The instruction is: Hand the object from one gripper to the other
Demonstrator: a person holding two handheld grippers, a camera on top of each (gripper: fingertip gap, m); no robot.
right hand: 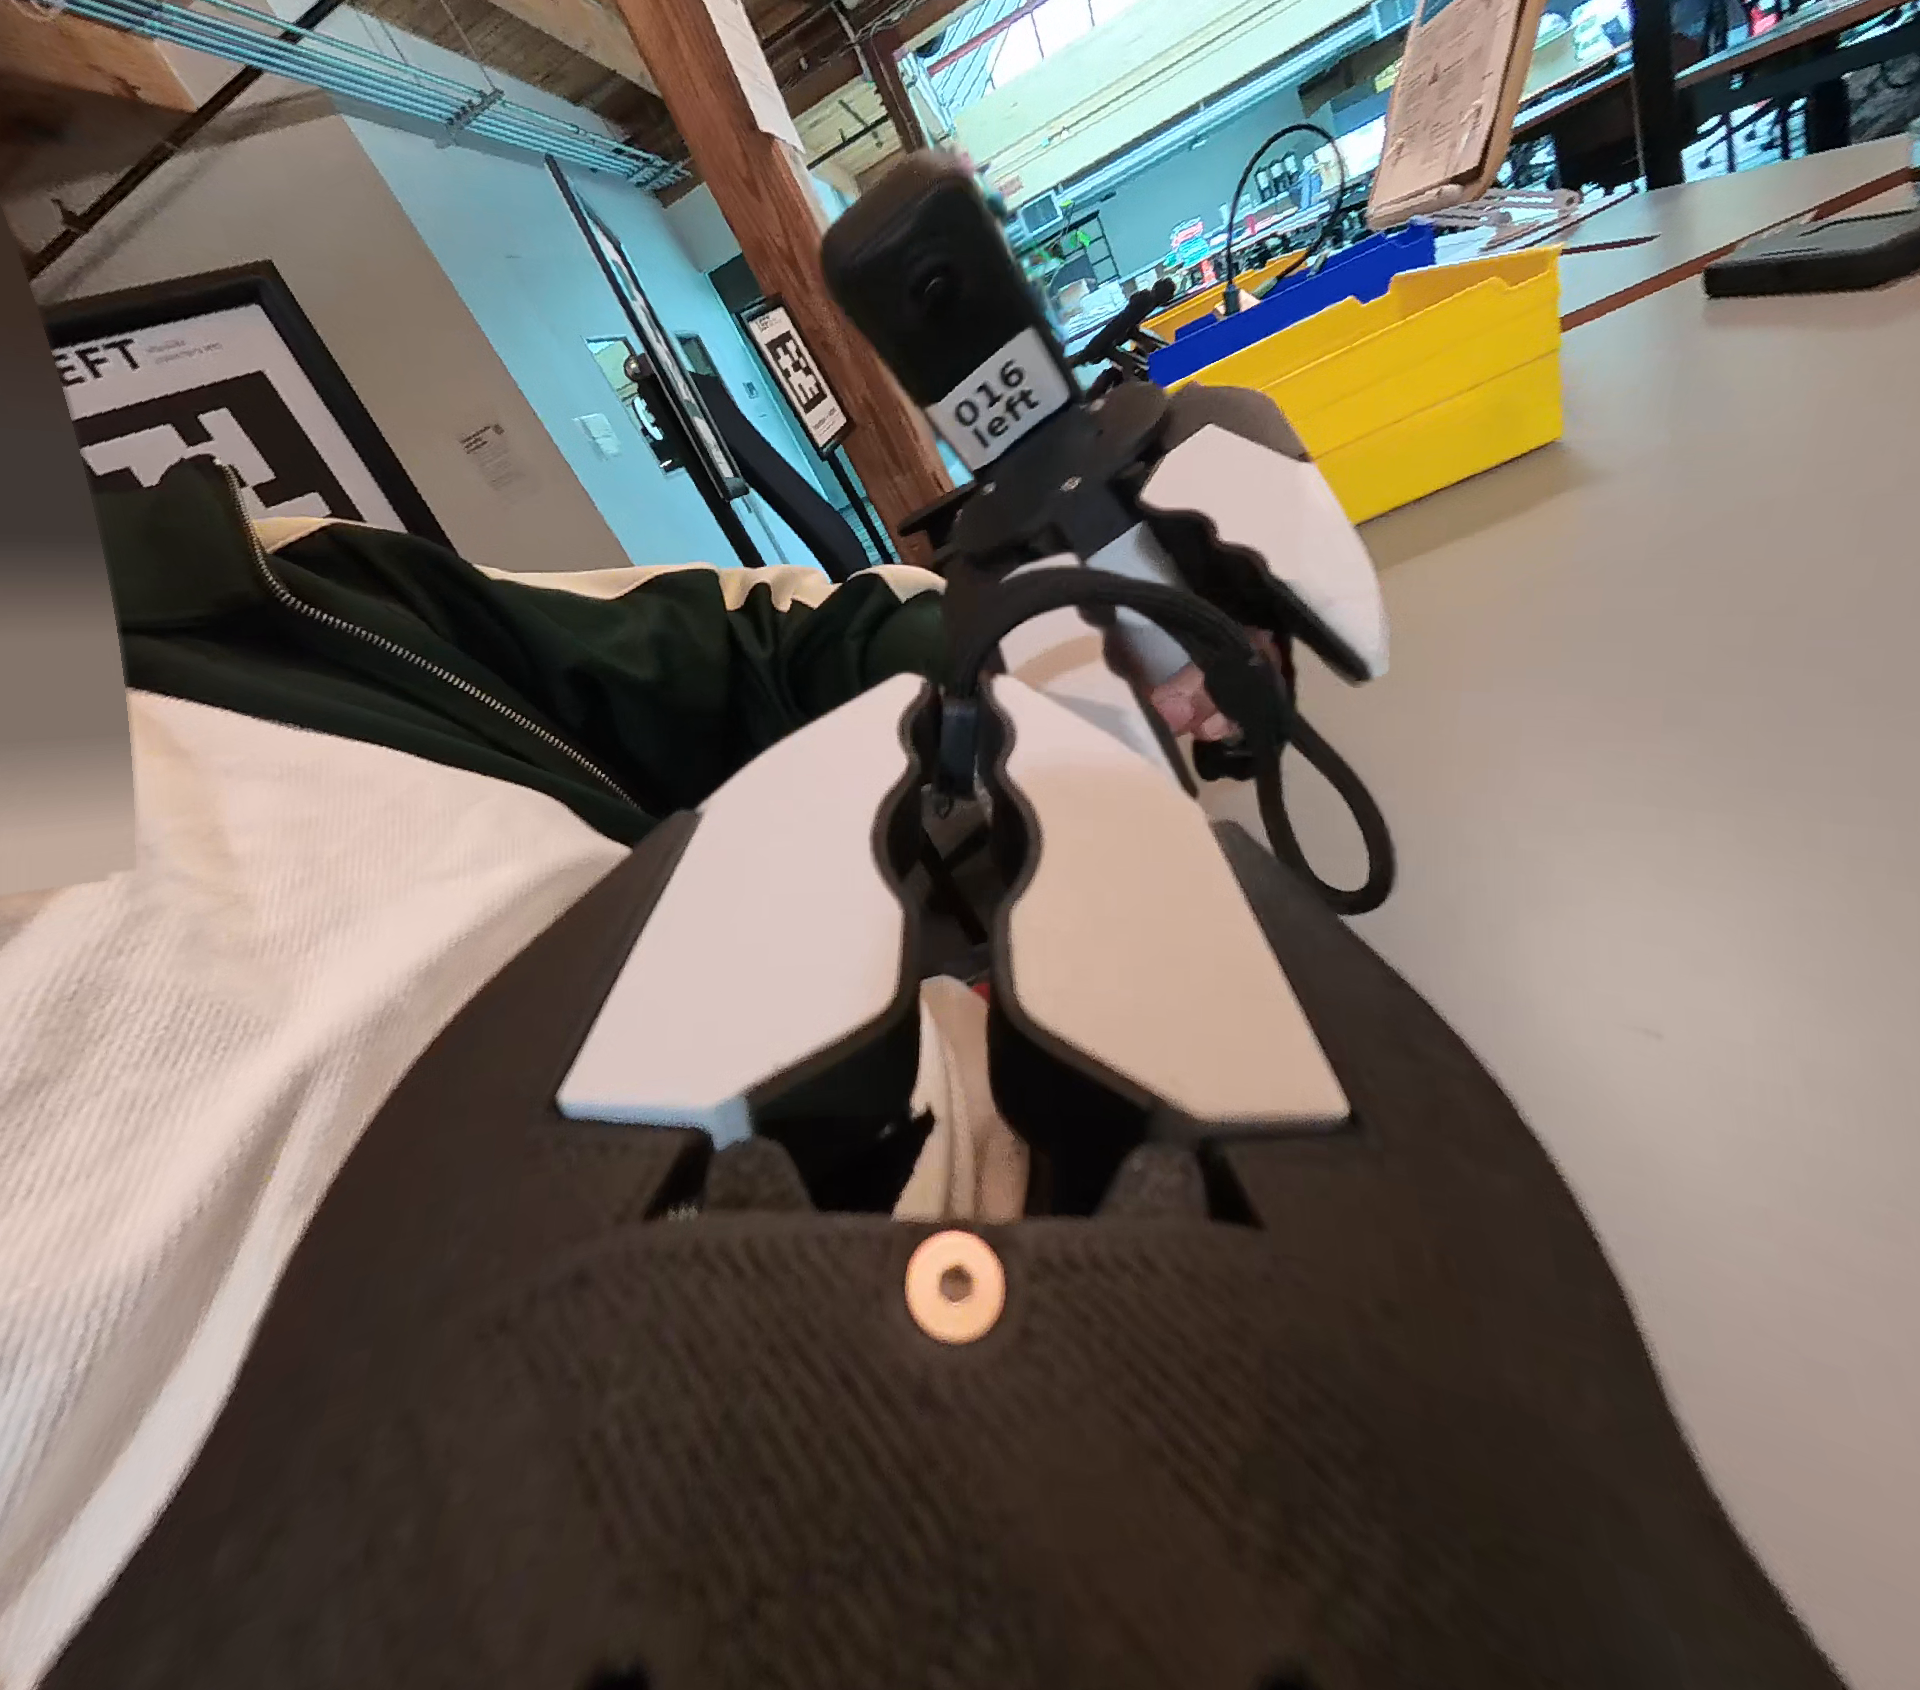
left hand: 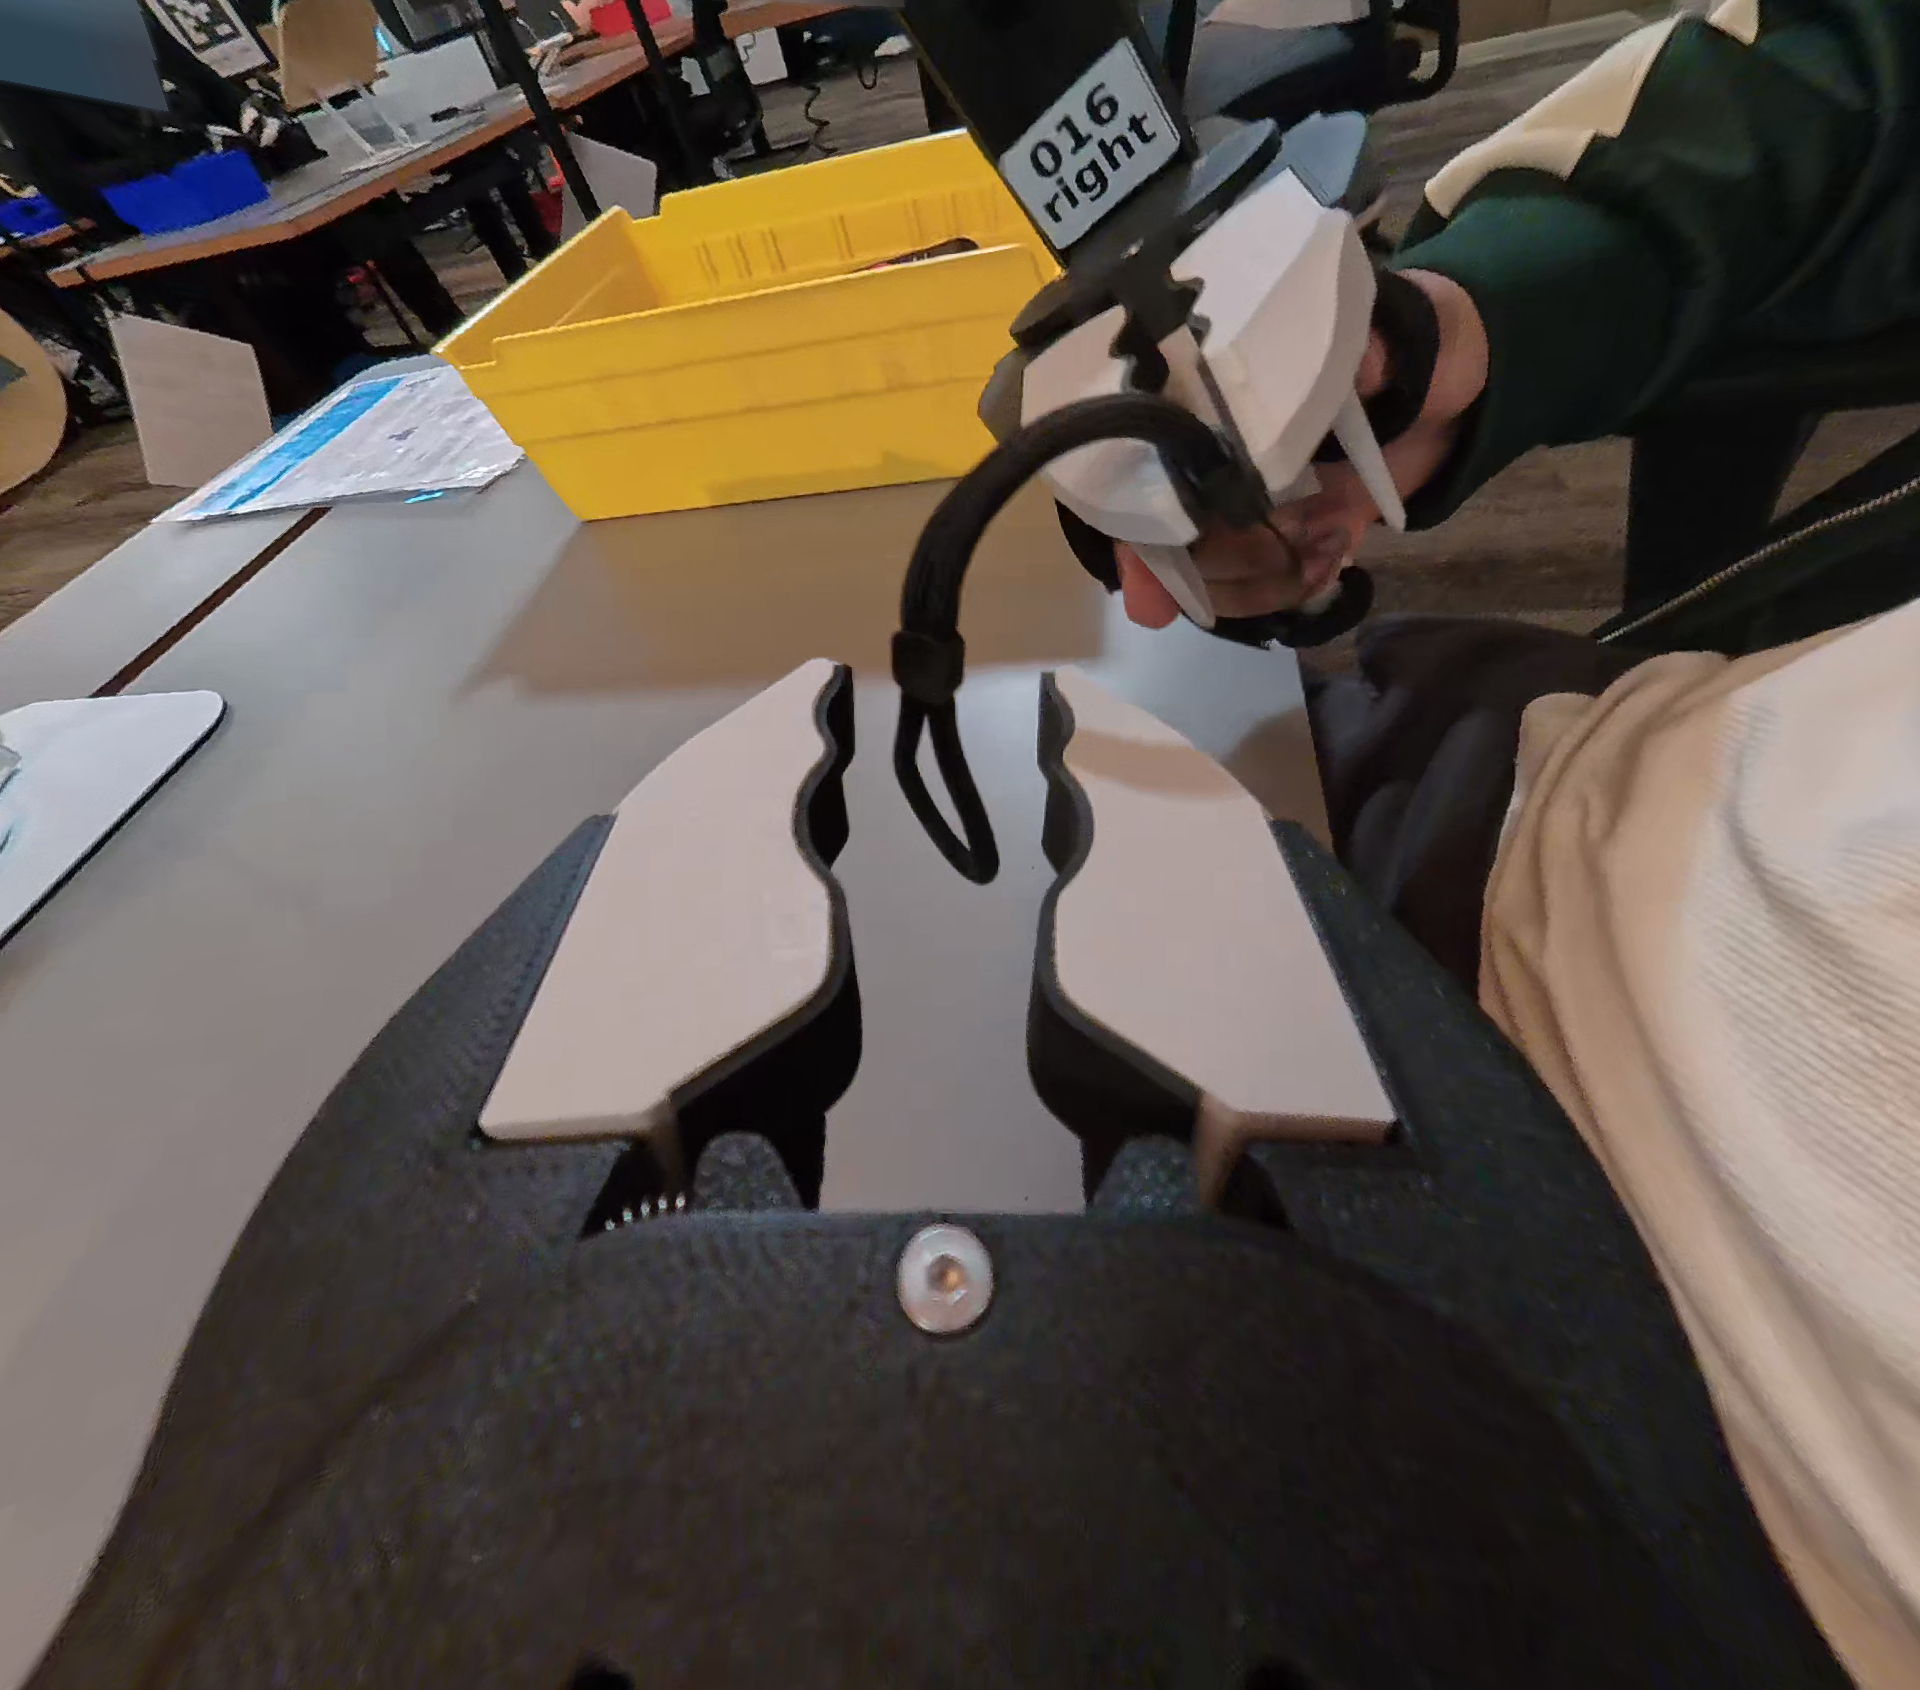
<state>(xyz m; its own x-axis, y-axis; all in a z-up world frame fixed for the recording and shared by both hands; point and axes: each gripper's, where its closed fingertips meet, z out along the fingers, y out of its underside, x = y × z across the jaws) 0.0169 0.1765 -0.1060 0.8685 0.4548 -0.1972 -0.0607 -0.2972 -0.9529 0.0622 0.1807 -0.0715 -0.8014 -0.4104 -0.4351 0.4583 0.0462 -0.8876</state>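
Cord [left hand: 940,601], black and braided, clamped at one end by the right gripper [left hand: 1221,445], whose jaws are closed on it; from there it arches up and over, and its small end loop hangs down between the parted jaws of the left gripper [left hand: 945,788], touching neither finger as far as the left wrist view shows; the left jaws stand open and hold nothing. In the right wrist view the cord [right hand: 1143,612] leaves the tips of the right gripper [right hand: 961,736] and curves toward the left gripper [right hand: 1226,601] beyond, its loop dangling just above the grey table [right hand: 1662,809]; a yellow bin [left hand: 748,373] sits well beyond both sets of jaws. Judged progress: pickup done, receiver positioned around the loop; remaining steps are closing the left jaws on the cord, then releasing the right.
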